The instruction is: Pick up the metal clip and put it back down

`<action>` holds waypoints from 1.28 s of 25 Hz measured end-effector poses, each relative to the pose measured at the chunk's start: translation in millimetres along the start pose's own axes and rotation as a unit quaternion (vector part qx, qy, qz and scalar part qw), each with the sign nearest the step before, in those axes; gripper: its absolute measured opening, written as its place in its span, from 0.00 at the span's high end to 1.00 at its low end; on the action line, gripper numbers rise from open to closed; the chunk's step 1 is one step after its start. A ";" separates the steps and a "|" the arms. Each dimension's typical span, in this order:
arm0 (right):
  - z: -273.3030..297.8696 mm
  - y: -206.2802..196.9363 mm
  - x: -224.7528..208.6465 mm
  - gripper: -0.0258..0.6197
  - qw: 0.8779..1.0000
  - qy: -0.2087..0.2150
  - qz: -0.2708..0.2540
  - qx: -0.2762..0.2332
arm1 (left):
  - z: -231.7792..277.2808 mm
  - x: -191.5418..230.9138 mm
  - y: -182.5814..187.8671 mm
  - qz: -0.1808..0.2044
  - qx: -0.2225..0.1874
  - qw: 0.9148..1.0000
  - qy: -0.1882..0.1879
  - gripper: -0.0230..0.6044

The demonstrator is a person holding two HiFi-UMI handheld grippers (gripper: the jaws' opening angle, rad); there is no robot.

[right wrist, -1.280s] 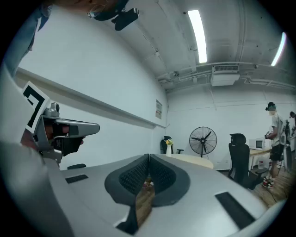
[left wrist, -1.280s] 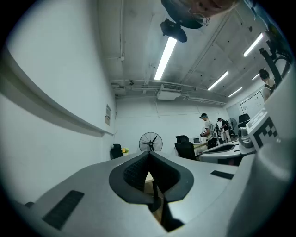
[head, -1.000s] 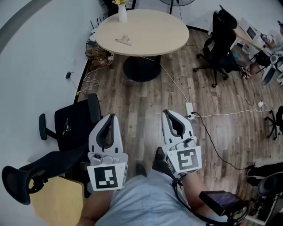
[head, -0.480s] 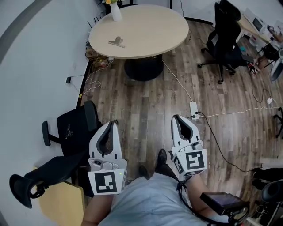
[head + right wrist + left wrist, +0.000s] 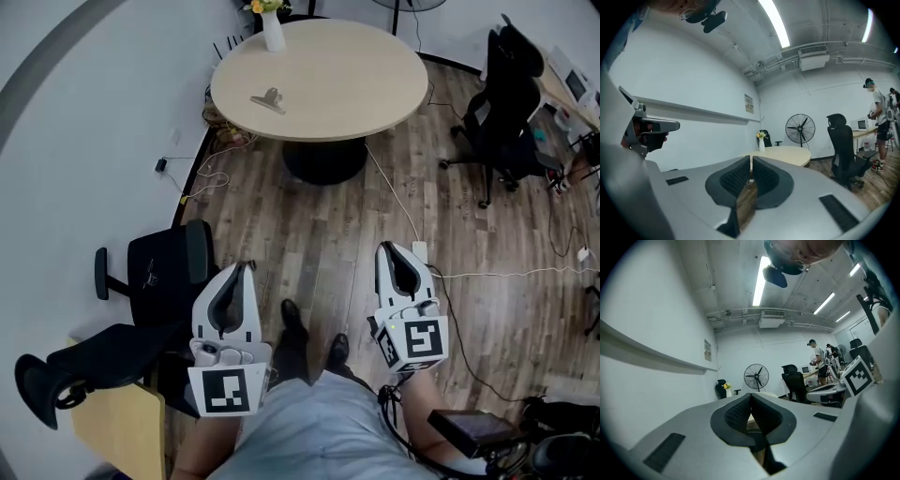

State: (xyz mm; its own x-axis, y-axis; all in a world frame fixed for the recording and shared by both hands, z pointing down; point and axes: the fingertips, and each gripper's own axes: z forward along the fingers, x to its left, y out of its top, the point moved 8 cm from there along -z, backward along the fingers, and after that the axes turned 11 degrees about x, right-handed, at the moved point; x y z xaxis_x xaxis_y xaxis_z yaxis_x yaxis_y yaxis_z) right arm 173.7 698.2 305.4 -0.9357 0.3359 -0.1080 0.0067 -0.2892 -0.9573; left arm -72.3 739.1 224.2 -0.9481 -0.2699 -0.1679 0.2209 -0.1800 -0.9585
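The metal clip (image 5: 268,98) lies on the round beige table (image 5: 356,84) at the top of the head view, far from both grippers. My left gripper (image 5: 232,272) is held low at the left, over the wooden floor, jaws shut with nothing between them. My right gripper (image 5: 386,251) is at the right, also shut and empty. In the left gripper view the jaw tips (image 5: 750,395) meet. In the right gripper view the tips (image 5: 751,158) meet and the table (image 5: 787,153) shows beyond them.
A white vase with flowers (image 5: 272,30) stands at the table's far edge. Black office chairs stand at the left (image 5: 155,272) and at the right (image 5: 506,89). Cables and a power strip (image 5: 419,251) lie on the wooden floor. A fan (image 5: 800,129) and a person (image 5: 876,117) are farther off.
The view has shifted: the table and clip now sit further right and slightly lower in the head view. Both grippers stay shut and low, the right one a little further right.
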 end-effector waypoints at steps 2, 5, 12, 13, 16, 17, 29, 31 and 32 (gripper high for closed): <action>23.6 -0.6 3.2 0.88 1.000 0.007 -0.005 0.010 | 16.4 12.5 -7.2 -0.010 0.007 1.000 0.006 0.93; 66.5 -0.5 10.5 0.88 0.999 0.017 -0.016 0.026 | 47.9 39.1 -19.4 -0.029 0.014 0.999 0.013 0.93; 185.8 17.1 46.1 0.88 0.997 0.041 -0.036 0.047 | 141.0 126.2 -34.5 -0.059 0.021 0.998 0.015 0.93; 202.3 20.3 50.9 0.88 0.997 0.043 -0.037 0.049 | 153.0 138.8 -35.1 -0.061 0.021 0.998 0.014 0.93; 248.4 34.2 62.5 0.88 0.997 0.047 -0.044 0.049 | 185.3 173.7 -33.7 -0.067 0.018 0.997 0.017 0.93; 261.5 40.5 66.7 0.88 0.997 0.048 -0.048 0.047 | 193.5 184.4 -31.3 -0.069 0.014 0.997 0.018 0.93; 341.1 131.2 122.7 0.88 0.996 0.040 -0.080 -0.017 | 227.6 279.0 15.4 -0.070 -0.064 0.995 0.013 0.93; 347.7 136.2 122.0 0.88 0.996 0.036 -0.080 -0.021 | 234.7 281.3 15.0 -0.074 -0.062 0.995 0.007 0.93; 351.2 137.3 119.5 0.88 0.996 0.034 -0.080 -0.021 | 239.8 280.7 14.4 -0.075 -0.060 0.995 0.003 0.93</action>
State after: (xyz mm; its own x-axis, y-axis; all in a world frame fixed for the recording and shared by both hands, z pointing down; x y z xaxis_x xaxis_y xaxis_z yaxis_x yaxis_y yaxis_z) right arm -61.1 383.8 255.3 -0.8998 0.4352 0.0298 -0.1242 -0.1902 -0.9739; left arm -280.5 433.9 218.5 -0.9698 -0.2428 -0.0219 0.0482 -0.1028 -0.9935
